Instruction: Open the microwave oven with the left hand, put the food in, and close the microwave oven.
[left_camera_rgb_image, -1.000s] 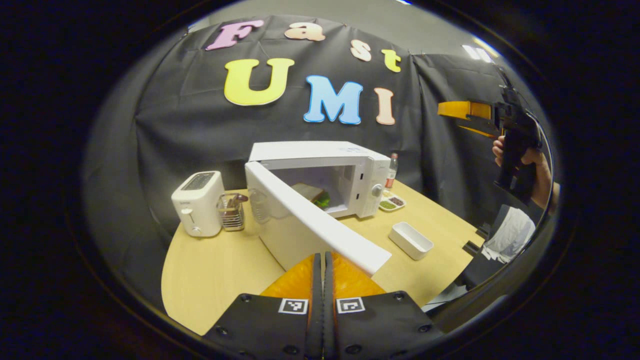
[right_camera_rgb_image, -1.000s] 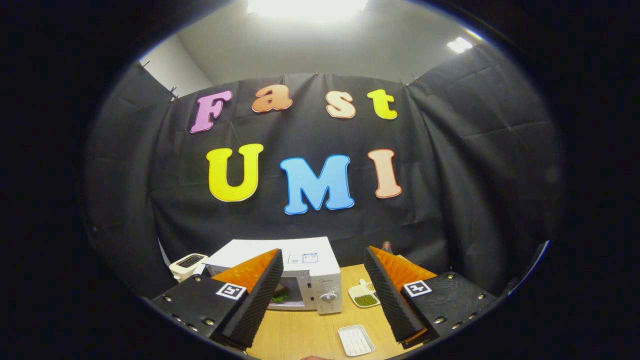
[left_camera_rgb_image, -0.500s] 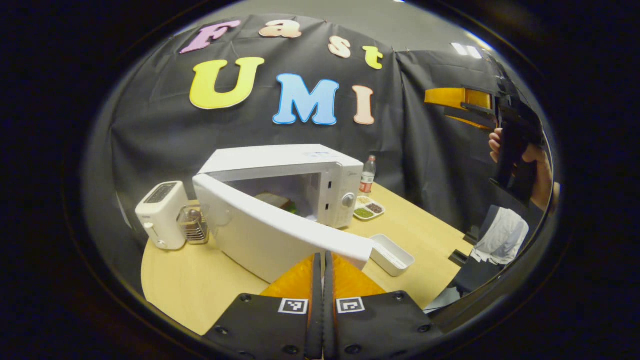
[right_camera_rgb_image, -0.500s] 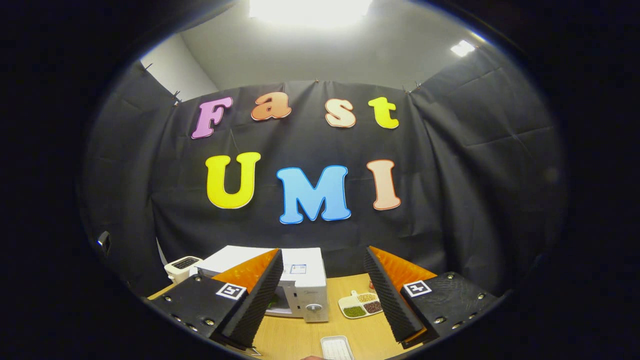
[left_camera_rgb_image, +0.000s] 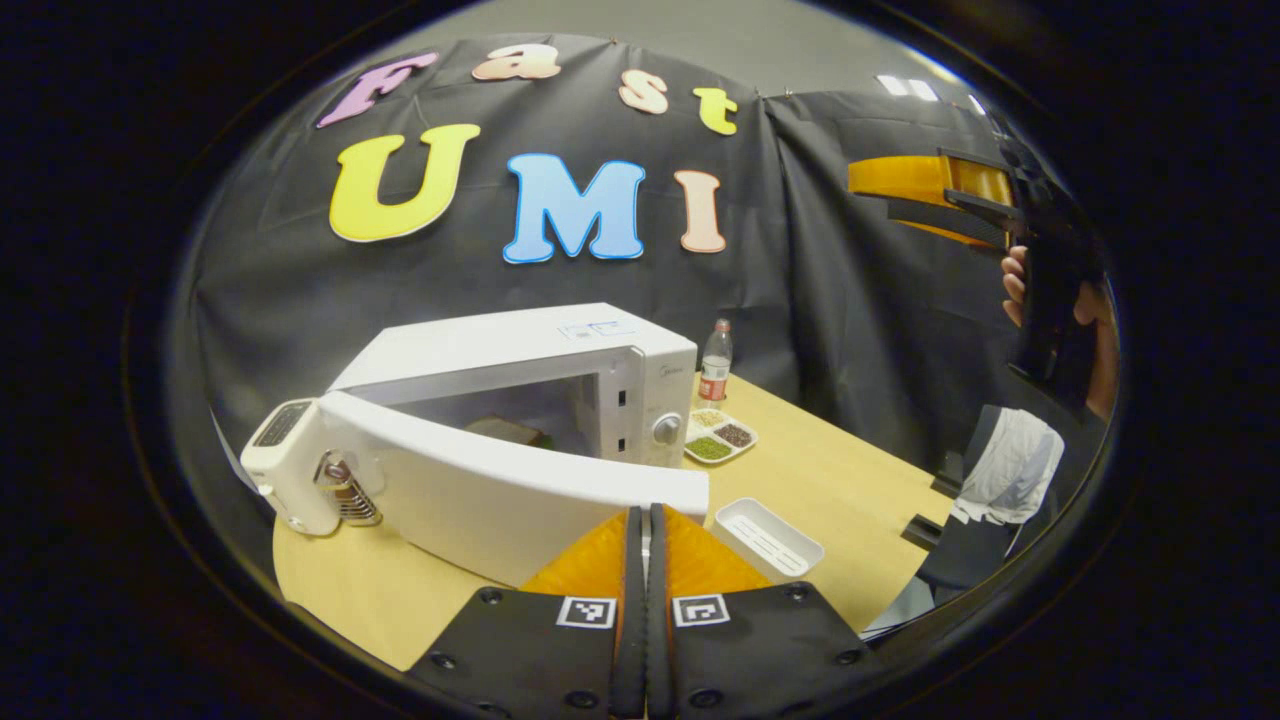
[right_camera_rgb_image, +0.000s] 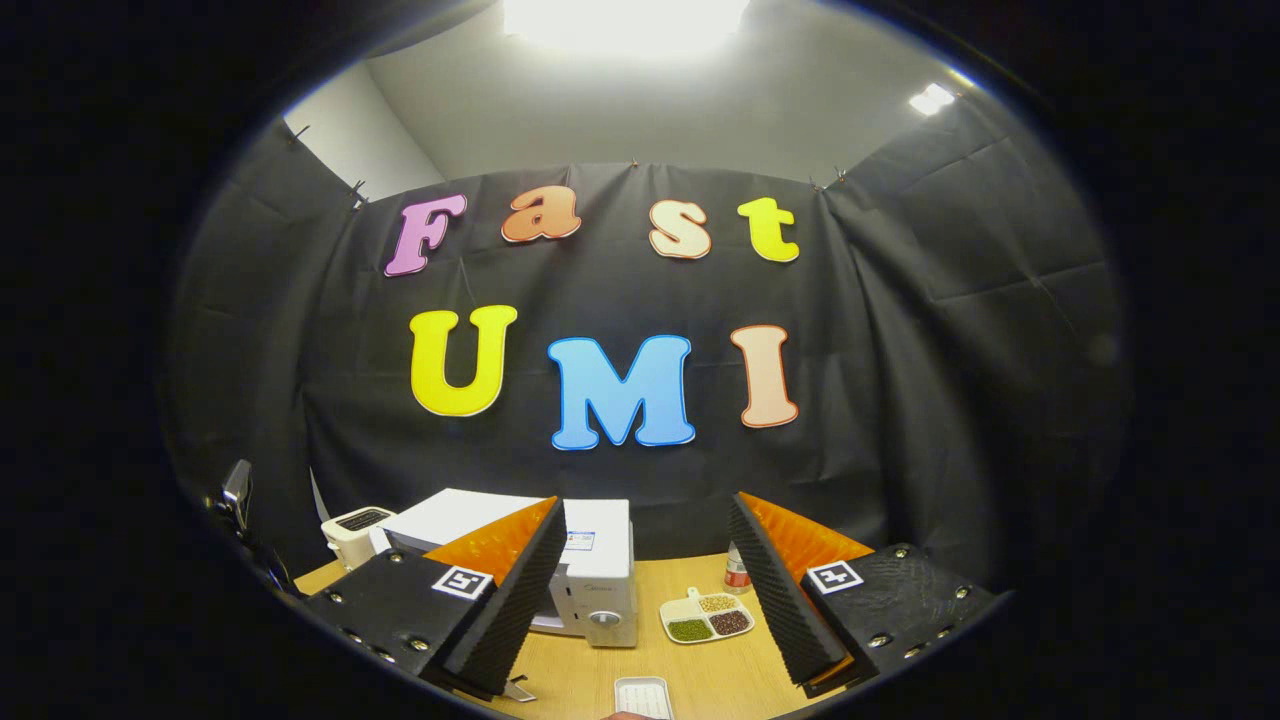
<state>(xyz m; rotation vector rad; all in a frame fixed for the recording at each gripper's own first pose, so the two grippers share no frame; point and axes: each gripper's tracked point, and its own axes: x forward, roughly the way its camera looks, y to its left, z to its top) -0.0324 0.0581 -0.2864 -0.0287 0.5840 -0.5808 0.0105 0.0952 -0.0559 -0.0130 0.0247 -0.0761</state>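
The white microwave (left_camera_rgb_image: 520, 350) stands on the wooden table (left_camera_rgb_image: 840, 480) with its door (left_camera_rgb_image: 480, 490) partly open. A sandwich (left_camera_rgb_image: 510, 430) lies inside the cavity. My left gripper (left_camera_rgb_image: 645, 512) is shut with nothing between its fingers, and its tips rest against the outer face of the door near its free edge. My right gripper (left_camera_rgb_image: 925, 195), held by a hand (left_camera_rgb_image: 1015, 285), hovers high at the right, far from the microwave. In the right gripper view its fingers (right_camera_rgb_image: 520, 590) stand wide open and empty above the microwave (right_camera_rgb_image: 600, 560).
A white toaster (left_camera_rgb_image: 280, 465) and a small wire rack (left_camera_rgb_image: 345, 490) sit left of the door. A bottle (left_camera_rgb_image: 714, 360), a divided plate of beans (left_camera_rgb_image: 718, 440) and a white rectangular tray (left_camera_rgb_image: 768, 535) lie right of the microwave. A chair with white cloth (left_camera_rgb_image: 1000, 470) stands beyond the table's right edge.
The microwave door has swung further toward closed with my shut left gripper behind it. The right gripper stays raised and open, drifting slightly.
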